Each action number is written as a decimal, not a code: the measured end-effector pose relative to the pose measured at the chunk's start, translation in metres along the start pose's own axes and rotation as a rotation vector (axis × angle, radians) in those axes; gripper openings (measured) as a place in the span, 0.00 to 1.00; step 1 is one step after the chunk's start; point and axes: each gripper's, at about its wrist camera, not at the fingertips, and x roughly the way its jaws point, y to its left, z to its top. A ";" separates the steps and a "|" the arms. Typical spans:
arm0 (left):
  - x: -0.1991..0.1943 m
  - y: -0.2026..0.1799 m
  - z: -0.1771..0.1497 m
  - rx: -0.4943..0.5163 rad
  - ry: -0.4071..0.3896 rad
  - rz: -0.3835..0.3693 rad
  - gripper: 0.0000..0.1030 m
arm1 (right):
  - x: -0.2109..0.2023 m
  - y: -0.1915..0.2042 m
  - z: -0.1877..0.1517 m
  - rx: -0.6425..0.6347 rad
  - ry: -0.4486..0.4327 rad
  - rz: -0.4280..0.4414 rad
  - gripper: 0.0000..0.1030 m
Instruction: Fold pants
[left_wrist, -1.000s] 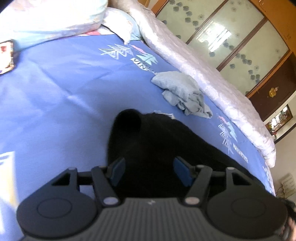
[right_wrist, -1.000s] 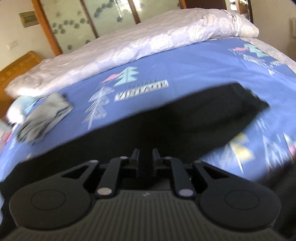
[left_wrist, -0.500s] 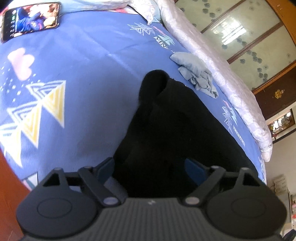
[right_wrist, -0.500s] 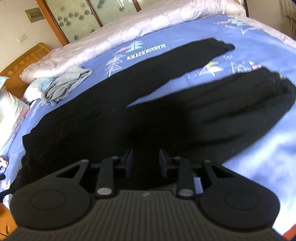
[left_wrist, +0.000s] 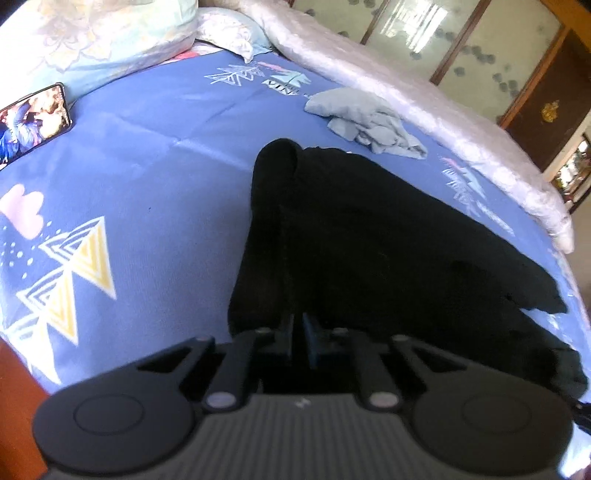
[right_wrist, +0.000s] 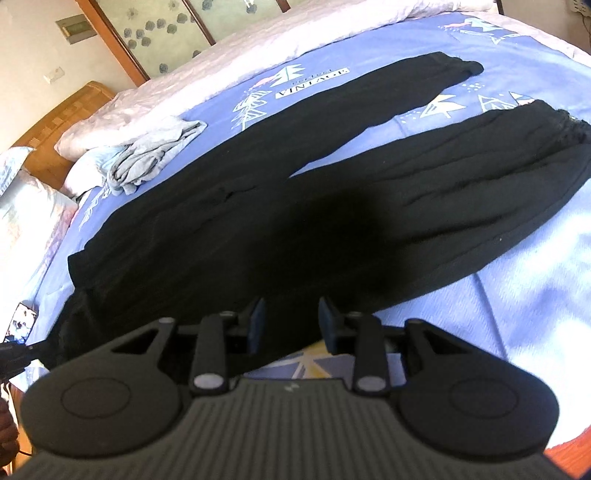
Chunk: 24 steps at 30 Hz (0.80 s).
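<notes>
Now black pants spread flat across blue printed bedsheet, legs apart in a V; left gripper just snapped shut at waistband edge, prob. pinching fabric, dark view so hard to tell; right gripper partly open over near leg's edge, pads not pressing; grey garment crumpled beyond; phone near pillow.
</notes>
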 end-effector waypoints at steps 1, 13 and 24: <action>-0.007 0.003 -0.003 -0.005 -0.004 -0.013 0.07 | 0.002 0.001 0.000 0.001 0.003 -0.002 0.35; -0.017 0.033 0.025 -0.140 -0.089 -0.125 0.47 | 0.002 0.001 -0.012 0.013 0.020 -0.011 0.35; 0.058 0.022 0.045 -0.032 0.098 -0.085 0.47 | -0.001 -0.001 -0.015 0.052 0.014 -0.034 0.36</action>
